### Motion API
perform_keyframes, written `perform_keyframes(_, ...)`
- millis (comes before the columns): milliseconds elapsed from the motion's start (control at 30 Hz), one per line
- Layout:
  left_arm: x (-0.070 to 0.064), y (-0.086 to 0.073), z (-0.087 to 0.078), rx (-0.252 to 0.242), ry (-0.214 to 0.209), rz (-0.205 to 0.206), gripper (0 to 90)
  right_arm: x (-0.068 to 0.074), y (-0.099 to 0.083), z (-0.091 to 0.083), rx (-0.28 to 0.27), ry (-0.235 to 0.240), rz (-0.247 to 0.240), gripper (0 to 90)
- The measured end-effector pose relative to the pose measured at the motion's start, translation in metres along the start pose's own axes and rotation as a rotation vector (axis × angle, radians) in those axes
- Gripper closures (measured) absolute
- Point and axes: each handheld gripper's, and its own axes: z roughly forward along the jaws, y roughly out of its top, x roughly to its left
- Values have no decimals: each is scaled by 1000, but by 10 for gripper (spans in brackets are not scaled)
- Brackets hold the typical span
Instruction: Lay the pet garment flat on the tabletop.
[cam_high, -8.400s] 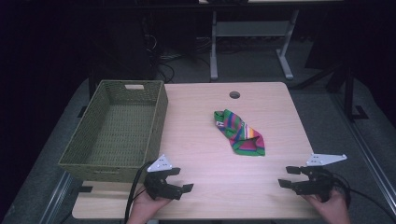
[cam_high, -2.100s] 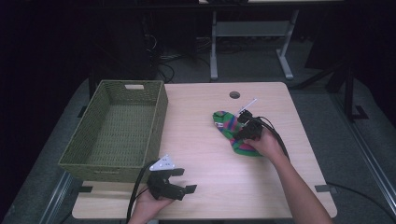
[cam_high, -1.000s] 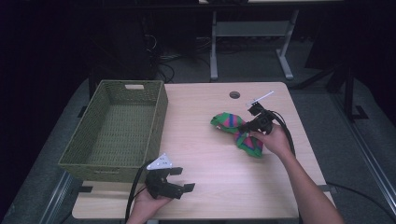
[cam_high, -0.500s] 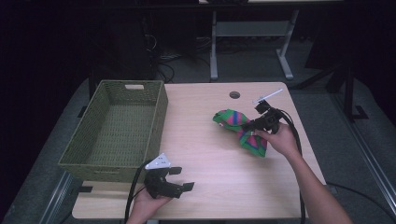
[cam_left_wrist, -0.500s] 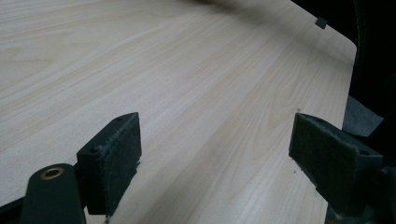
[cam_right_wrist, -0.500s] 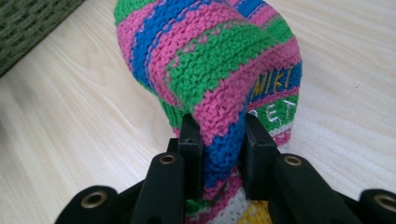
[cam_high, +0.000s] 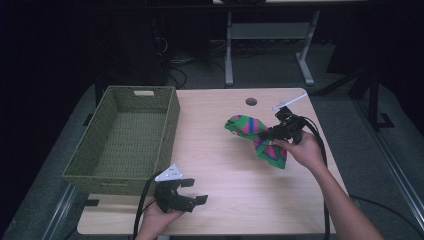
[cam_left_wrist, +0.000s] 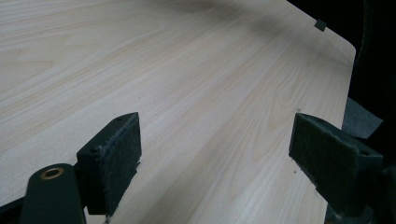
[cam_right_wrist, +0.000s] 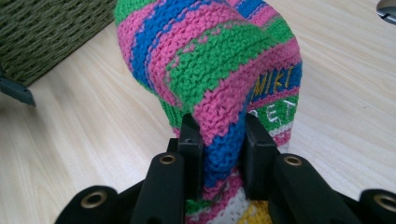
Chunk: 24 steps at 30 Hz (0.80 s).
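Observation:
A knitted cloth (cam_high: 257, 137) striped pink, green and blue lies on the right half of the wooden table (cam_high: 215, 150). My right gripper (cam_high: 270, 134) is shut on its middle and lifts a fold of it. In the right gripper view the cloth (cam_right_wrist: 219, 70) bulges up between the two black jaws of my right gripper (cam_right_wrist: 223, 144), with lettering on one band. My left gripper (cam_high: 192, 192) rests near the front edge of the table, open. In the left gripper view my left gripper (cam_left_wrist: 215, 154) has bare wood between its pads.
A green woven basket (cam_high: 85, 165) stands on the left side of the table, with nothing in it; its corner (cam_right_wrist: 42, 32) appears in the right gripper view. A round cable hole (cam_high: 251, 101) sits near the far edge. Desk legs and cables lie beyond the table.
My right gripper reached from the front right corner to the cloth, shut on it and pulled its middle up and rightward. The left gripper stayed put.

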Motion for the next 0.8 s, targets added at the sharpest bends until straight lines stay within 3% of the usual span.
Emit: perform_keyframes(800,1,1,-3,-18,5,6,166,34,-13,-7,-23,29,-105,725)
